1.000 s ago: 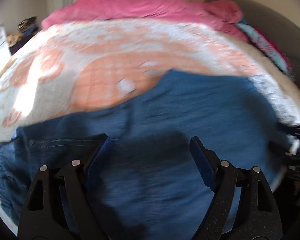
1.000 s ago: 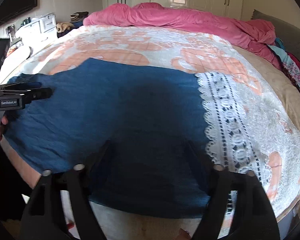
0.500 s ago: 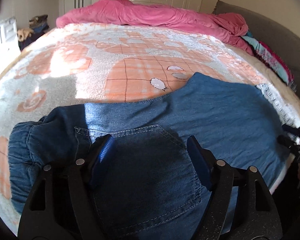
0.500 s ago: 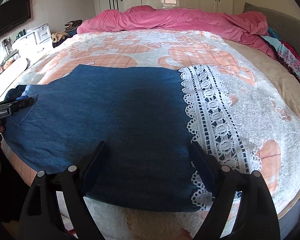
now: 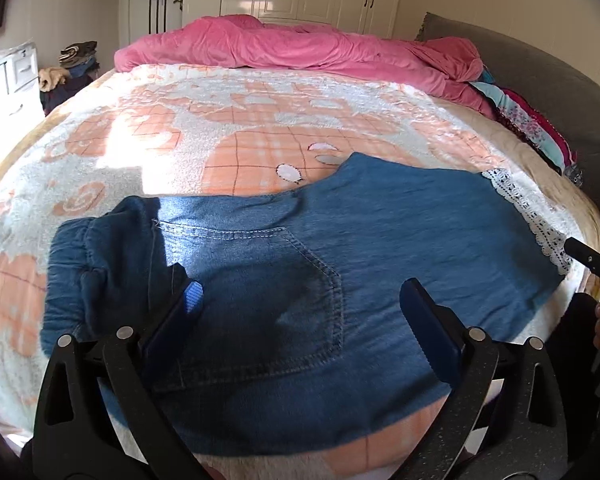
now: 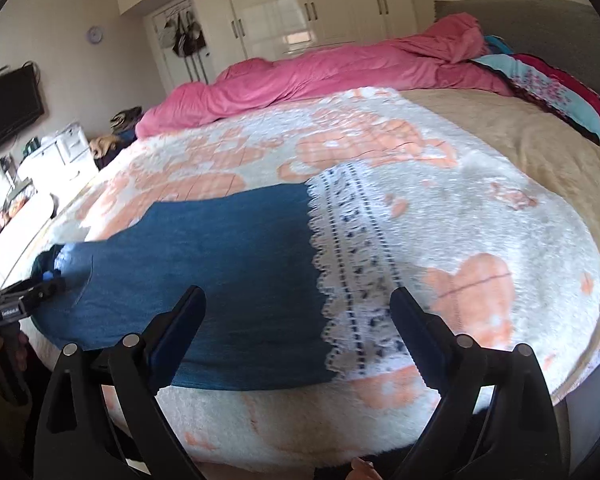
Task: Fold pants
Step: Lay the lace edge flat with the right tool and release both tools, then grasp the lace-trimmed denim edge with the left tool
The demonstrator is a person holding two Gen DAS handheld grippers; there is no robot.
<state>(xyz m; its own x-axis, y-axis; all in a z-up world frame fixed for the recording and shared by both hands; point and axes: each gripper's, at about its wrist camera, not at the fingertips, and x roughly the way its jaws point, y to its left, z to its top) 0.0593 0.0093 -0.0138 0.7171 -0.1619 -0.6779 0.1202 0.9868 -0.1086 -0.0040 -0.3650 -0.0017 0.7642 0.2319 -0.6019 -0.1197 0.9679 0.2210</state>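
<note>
Blue denim pants (image 5: 400, 232) lie flat across the near edge of the bed, waistband bunched at the left, back pocket (image 5: 284, 280) facing up, white lace hem (image 5: 532, 216) at the right. My left gripper (image 5: 302, 300) hovers over the pocket, jaws opening, with nothing gripped. In the right wrist view the pants (image 6: 228, 272) and lace hem (image 6: 352, 280) lie below my right gripper (image 6: 296, 300). Its jaws are opening too and they straddle the hem edge without pressing it. The left gripper (image 6: 32, 292) shows at the far left there, and the right gripper's tip (image 5: 588, 256) shows at the right edge of the left wrist view.
A white and orange fleece blanket (image 5: 260, 148) covers the bed. A pink duvet (image 5: 300, 48) is heaped along the far side, with patterned pillows (image 6: 560, 92) and a grey headboard (image 5: 540, 72) to the right. White drawers (image 6: 68, 148), a wall TV (image 6: 8, 108) and wardrobes (image 6: 300, 4) stand beyond.
Both grippers have drawn back and lifted away from the pants, and their jaws stand wider. The right view has rolled, tilting the bed. The pants stay flat.
</note>
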